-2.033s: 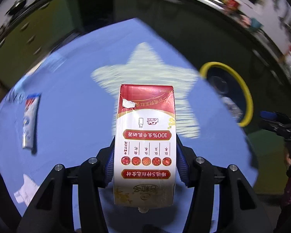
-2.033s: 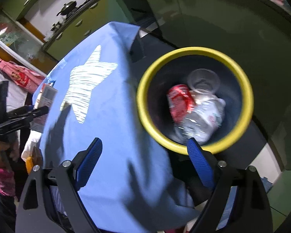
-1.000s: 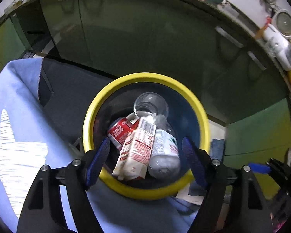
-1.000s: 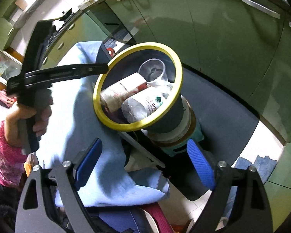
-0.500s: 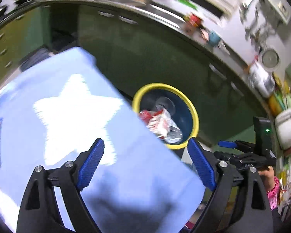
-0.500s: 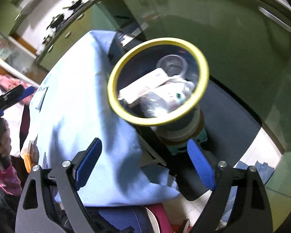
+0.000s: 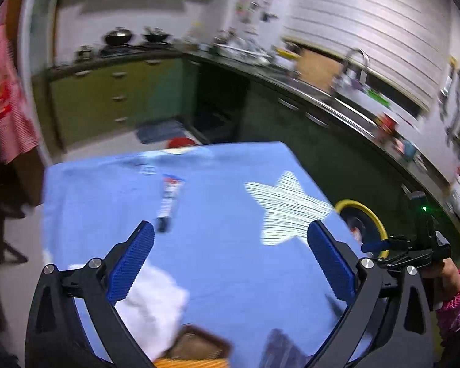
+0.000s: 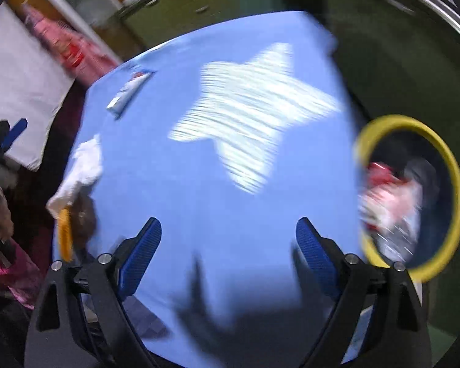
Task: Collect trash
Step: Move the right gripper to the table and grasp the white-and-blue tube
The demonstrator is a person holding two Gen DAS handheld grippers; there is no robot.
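My left gripper (image 7: 230, 260) is open and empty above the blue star tablecloth (image 7: 217, 245). A flattened tube (image 7: 168, 197) lies on the cloth ahead of it, and crumpled white paper (image 7: 150, 300) lies near its left finger. My right gripper (image 8: 228, 251) is open and empty over the cloth (image 8: 199, 184). The yellow-rimmed bin (image 8: 457, 184) stands to its right, holding a red and white carton (image 8: 386, 193) and other trash. The tube (image 8: 128, 92) and the white paper (image 8: 82, 168) lie at the cloth's left. The bin (image 7: 369, 214) also shows at right in the left wrist view.
Dark green cabinets (image 7: 322, 153) and a counter with a sink (image 7: 349, 70) run behind the table. A brown and orange object (image 7: 196, 349) lies at the near edge by the paper. The right gripper (image 7: 414, 248) shows at right in the left wrist view.
My left gripper let the milk carton go into the bin, then swung back over the table toward the tube and paper. My right gripper turned from the bin toward the table.
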